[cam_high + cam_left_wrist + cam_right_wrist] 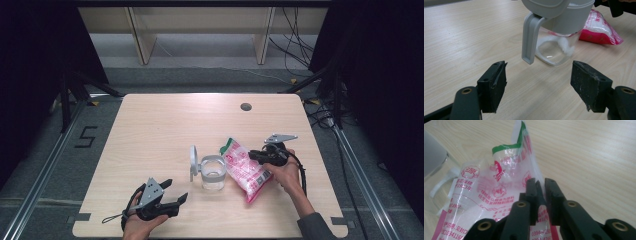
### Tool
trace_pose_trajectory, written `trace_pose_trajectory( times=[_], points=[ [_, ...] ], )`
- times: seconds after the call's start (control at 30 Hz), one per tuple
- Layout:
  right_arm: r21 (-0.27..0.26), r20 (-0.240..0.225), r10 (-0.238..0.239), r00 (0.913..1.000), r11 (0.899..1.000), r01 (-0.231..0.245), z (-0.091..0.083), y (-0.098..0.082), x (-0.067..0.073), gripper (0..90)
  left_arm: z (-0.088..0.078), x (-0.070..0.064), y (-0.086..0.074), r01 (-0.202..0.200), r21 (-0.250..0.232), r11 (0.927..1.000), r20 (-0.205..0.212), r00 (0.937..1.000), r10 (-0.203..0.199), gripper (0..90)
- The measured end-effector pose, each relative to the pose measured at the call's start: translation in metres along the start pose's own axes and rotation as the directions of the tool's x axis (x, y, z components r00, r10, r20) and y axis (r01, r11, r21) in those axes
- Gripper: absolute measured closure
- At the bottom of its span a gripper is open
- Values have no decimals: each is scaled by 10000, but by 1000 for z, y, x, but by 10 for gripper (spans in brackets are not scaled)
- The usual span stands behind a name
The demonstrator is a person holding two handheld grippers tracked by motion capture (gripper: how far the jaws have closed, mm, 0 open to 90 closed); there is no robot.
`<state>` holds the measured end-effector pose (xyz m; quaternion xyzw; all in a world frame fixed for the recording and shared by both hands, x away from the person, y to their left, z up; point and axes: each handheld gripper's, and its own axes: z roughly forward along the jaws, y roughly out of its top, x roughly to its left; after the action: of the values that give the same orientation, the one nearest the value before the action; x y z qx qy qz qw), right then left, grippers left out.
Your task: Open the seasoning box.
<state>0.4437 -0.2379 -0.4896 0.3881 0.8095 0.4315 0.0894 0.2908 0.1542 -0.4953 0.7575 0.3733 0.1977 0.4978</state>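
Note:
A pink-and-white printed plastic bag [245, 170] of white granules lies on the table right of centre, its green-edged top pointing away. My right gripper [252, 155] is shut on the bag's thin side edge [486, 190]; the plastic is pinched between the jaws of the right gripper [540, 192]. Just left of the bag stands a clear jar [212, 172] with its grey flip lid [193, 161] standing open. A little white powder lies in the jar [554, 48]. My left gripper [176, 190] rests open near the front edge, aimed at the jar, and my left gripper [537, 85] has nothing between its pads.
The light wood table [165, 125] has a round cable hole [245, 106] at the back right. Beyond the table's far edge are a grey floor, wooden furniture legs and loose cables. Dark curtains flank both sides.

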Motion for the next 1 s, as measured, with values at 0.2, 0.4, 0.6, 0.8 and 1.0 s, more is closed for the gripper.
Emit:
trace_pose_trajectory(
  times=[0.2,0.4,0.6,0.8,1.0],
  points=[
    [-208,406,-443,9982,9988,451,-3,-2,2,900,-2,1,1,36,-10,10000,-47,10000,-36,284],
    [-228,737,-468,9962,9986,486,-15,-9,-1,900,-6,3,2,45,-68,10000,-151,9999,-46,285],
    [-243,1149,-316,9929,9991,347,-37,-23,-2,900,-5,3,2,43,-89,10000,-71,10000,-43,286],
    [-402,1245,87,9922,9992,-37,-61,-41,2,900,-6,2,3,32,-62,10000,-138,9999,-33,286],
    [-583,1382,-4,9904,9983,85,-75,-54,6,900,-6,1,3,-22,-26,10000,-151,9999,22,287]
  ],
)
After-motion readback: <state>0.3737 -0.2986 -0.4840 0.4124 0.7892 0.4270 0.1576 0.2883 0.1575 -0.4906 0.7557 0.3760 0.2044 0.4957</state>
